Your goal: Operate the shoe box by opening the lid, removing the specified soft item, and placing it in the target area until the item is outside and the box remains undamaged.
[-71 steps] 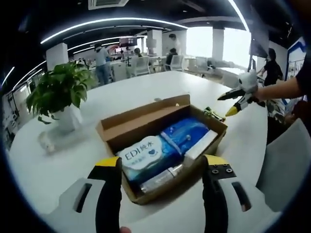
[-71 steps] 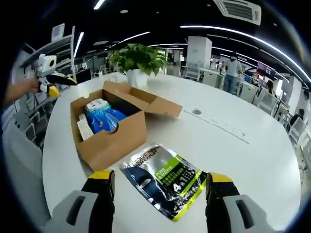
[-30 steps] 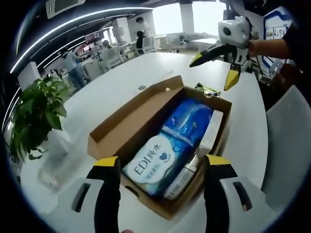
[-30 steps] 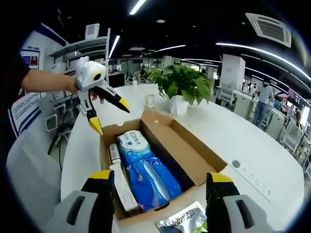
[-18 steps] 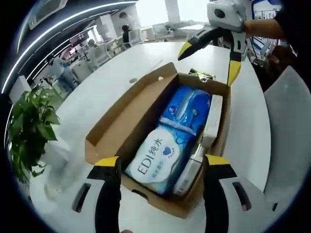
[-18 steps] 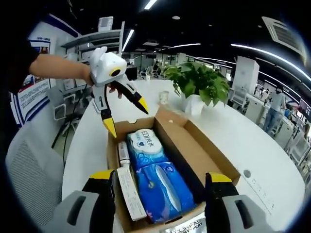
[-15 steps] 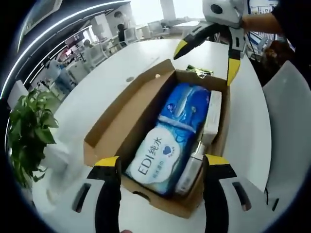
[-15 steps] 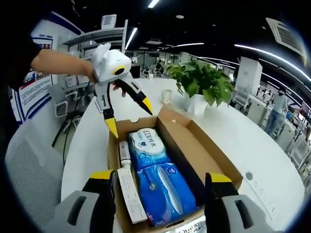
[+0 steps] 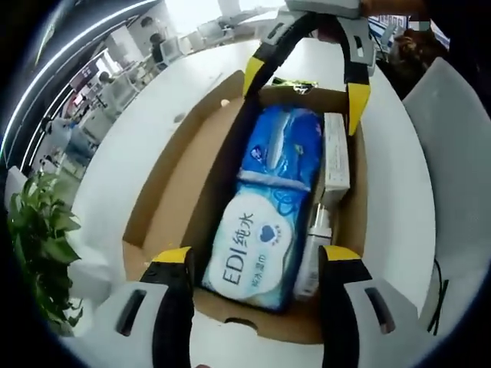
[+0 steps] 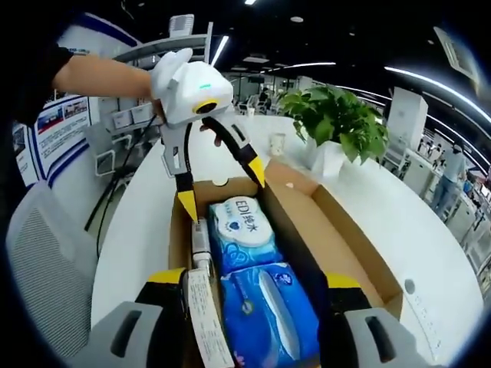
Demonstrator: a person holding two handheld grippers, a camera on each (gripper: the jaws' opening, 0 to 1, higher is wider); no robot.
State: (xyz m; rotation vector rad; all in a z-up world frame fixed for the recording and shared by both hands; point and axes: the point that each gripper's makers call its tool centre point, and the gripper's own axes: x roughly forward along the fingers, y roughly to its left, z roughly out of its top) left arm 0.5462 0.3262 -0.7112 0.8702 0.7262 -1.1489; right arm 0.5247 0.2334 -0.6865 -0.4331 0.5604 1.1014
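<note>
Here your left tool (image 9: 249,303) hangs wide open over the near end of the open shoe box (image 9: 165,203) on the white tabletop (image 9: 115,165); the EDI wipes pack (image 9: 257,249) lies directly beneath it, its long axis running along the box toward the blue pack (image 9: 280,149); your right tool (image 10: 245,307), equally wide and empty, straddles that blue pack from the opposite end; either tool is near its own pack.

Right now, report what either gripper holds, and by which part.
Nothing. The left gripper and right gripper hang open over the shoe box, jaws apart, touching no item.
</note>
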